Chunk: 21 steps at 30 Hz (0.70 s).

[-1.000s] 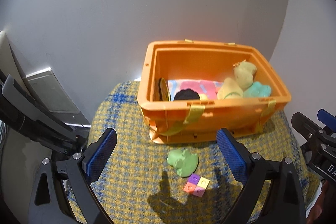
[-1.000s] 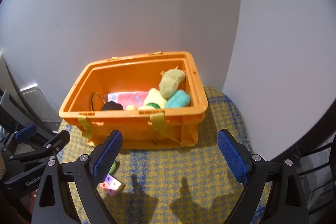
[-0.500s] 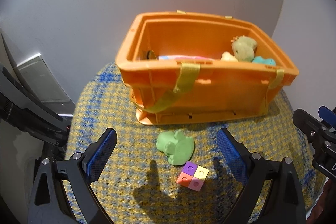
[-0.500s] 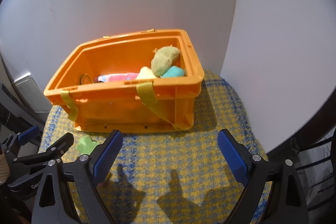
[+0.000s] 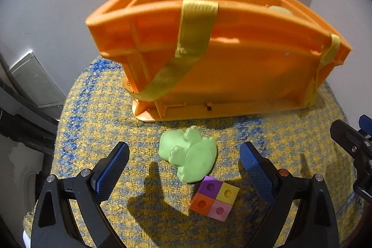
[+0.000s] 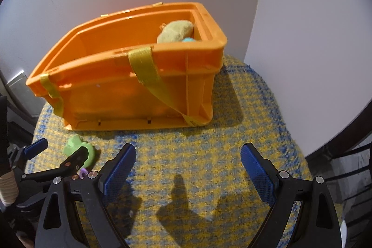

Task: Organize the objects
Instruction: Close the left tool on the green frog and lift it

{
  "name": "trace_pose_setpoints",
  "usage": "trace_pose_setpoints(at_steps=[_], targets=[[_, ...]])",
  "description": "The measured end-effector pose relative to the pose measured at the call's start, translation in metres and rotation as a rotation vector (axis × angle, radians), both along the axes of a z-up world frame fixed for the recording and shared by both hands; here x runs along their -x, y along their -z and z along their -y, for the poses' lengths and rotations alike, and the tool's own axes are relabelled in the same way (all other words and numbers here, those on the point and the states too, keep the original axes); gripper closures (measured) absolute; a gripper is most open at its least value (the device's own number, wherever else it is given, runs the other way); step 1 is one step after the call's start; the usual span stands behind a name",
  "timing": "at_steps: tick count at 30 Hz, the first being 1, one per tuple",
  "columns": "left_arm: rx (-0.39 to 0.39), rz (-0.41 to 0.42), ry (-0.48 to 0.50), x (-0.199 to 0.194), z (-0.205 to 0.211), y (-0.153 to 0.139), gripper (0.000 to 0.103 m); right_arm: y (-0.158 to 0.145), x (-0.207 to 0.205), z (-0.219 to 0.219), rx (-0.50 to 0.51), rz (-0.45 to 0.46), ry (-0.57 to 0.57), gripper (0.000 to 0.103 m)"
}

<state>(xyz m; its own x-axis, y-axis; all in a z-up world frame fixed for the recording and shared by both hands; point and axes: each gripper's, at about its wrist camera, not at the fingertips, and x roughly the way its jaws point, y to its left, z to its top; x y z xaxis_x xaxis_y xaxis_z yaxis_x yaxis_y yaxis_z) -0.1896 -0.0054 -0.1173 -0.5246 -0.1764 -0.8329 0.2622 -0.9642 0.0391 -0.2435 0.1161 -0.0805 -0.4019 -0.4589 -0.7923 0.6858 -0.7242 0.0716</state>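
An orange crate [image 5: 232, 66] with yellow straps stands on a yellow and blue woven cloth [image 5: 97, 127]. A green toy frog [image 5: 188, 153] lies in front of it, touching a four-coloured block [image 5: 214, 198]. My left gripper [image 5: 184, 169] hangs open just above the frog, its blue pads on either side. In the right wrist view the crate [image 6: 130, 90] holds a tan plush toy [image 6: 175, 30] and a teal one [image 6: 188, 39]. My right gripper [image 6: 188, 169] is open over bare cloth, with the frog [image 6: 76, 147] at its left.
White walls meet in a corner behind the crate [image 6: 255, 4]. A grey panel [image 5: 30, 78] leans at the left past the cloth's edge. Dark chair parts [image 6: 353, 169] show at the right. The right gripper's tip [image 5: 348, 138] enters the left wrist view at the right edge.
Both grippers have sunk toward the cloth. The crate now appears side-on instead of from above, and the frog and block have grown larger between the left fingers.
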Motion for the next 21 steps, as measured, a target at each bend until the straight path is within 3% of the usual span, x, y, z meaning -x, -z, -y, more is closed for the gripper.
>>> trace_pose_setpoints(at_steps=[10,12,14,15,21], targets=[[0.009,0.028,0.004,0.013,0.002,0.023,0.008,0.016,0.002,0.006,-0.02,0.024,-0.002,0.011],[0.007,0.037,0.007,0.015,0.002,0.027,0.014,0.018,0.003,0.006,-0.025,0.027,-0.004,0.011],[0.001,0.048,0.013,0.017,0.001,0.031,0.033,0.02,0.002,0.007,-0.028,0.029,-0.004,0.011],[-0.005,0.055,0.014,0.018,0.001,0.032,0.037,0.02,0.002,0.006,-0.03,0.03,-0.004,0.011],[-0.006,0.046,0.017,0.014,-0.002,0.032,0.04,0.02,0.002,0.007,-0.034,0.035,-0.006,0.011]])
